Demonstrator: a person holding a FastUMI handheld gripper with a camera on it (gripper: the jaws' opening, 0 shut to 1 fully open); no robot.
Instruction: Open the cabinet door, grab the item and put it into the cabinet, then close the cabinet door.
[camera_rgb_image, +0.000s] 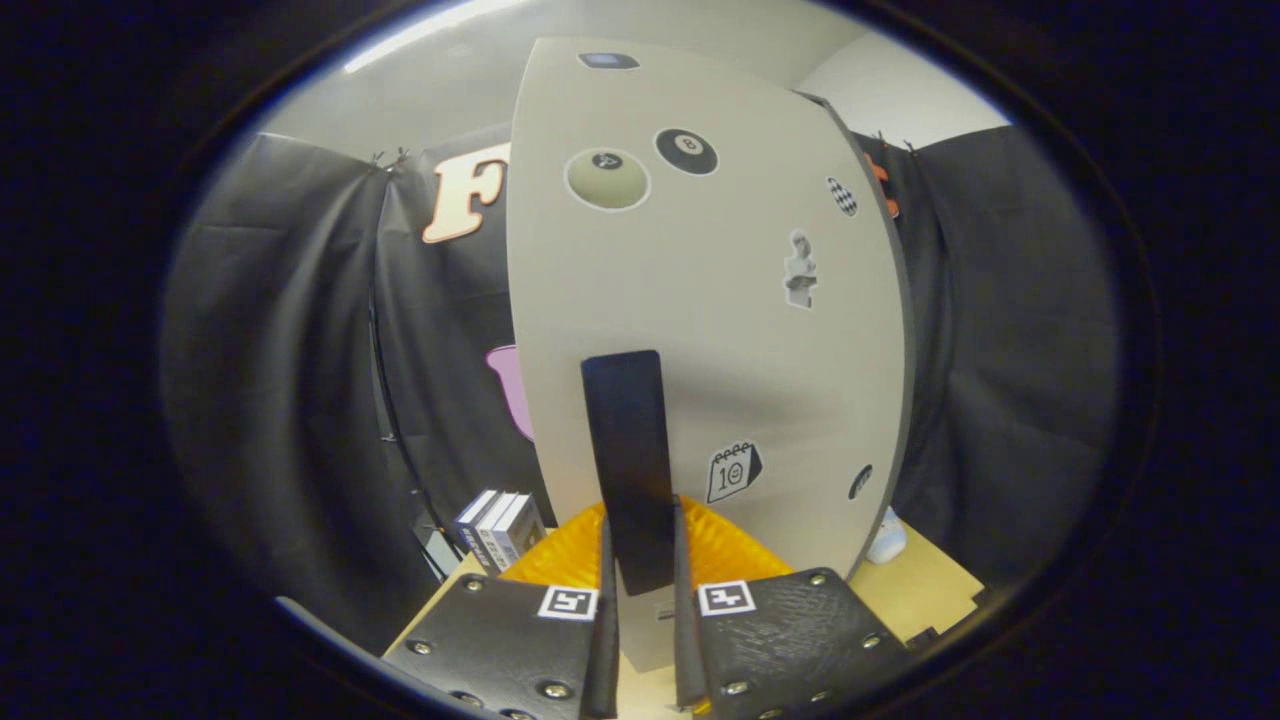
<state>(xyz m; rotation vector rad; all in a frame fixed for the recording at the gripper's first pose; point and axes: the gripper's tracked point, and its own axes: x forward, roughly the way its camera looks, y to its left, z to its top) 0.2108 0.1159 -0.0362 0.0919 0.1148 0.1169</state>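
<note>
Gripper (640, 560) clamped on the tall black bar handle (628, 455) of the pale grey sticker-covered cabinet door (700, 300), both fingers (606, 600) pressing its sides; 3 small books (497, 527) nearby.

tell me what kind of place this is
Probably a staged recording booth rather than a home: black cloth wall, a sticker-covered cabinet door on a wooden tabletop, and the gripper closed on the door's dark handle.

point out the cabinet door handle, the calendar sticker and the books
door handle (628, 460): gripper view, middle of the dark bar
calendar sticker (733, 471): gripper view, its centre
books (497, 527): gripper view, middle spine
</note>
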